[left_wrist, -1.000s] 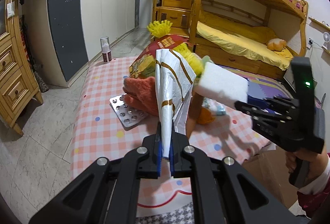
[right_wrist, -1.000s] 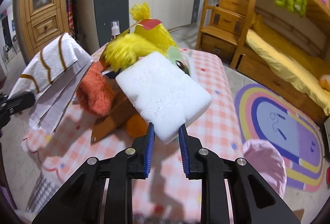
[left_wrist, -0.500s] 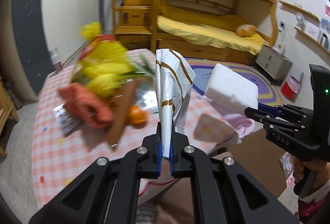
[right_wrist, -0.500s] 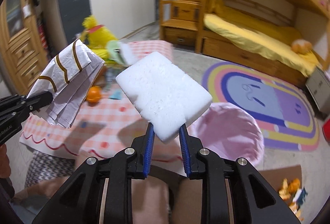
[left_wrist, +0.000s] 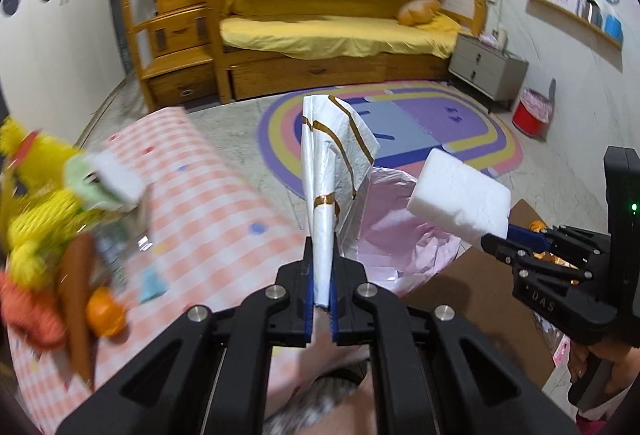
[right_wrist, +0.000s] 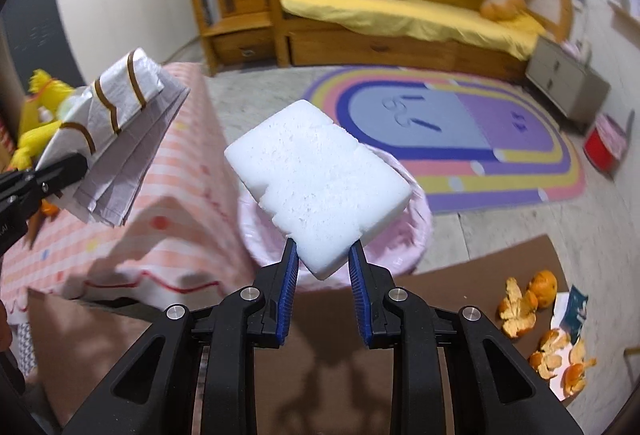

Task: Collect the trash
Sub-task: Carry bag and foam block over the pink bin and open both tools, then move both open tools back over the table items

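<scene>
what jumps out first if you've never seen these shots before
The white foam block clamped in the right gripper fills the middle of its view, above the pink-lined bin. Beside it, the left gripper pinches a folded white wrapper with brown stripes, upright, next to the checked table.

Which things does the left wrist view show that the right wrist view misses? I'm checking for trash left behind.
Only the left wrist view shows the orange and the blue scrap on the checked tablecloth. Only the right wrist view shows the orange peels on the cardboard. Both show the left hand-held gripper shut on the white wrapper, the right hand-held gripper shut on the foam block, and the pink-lined bin.
</scene>
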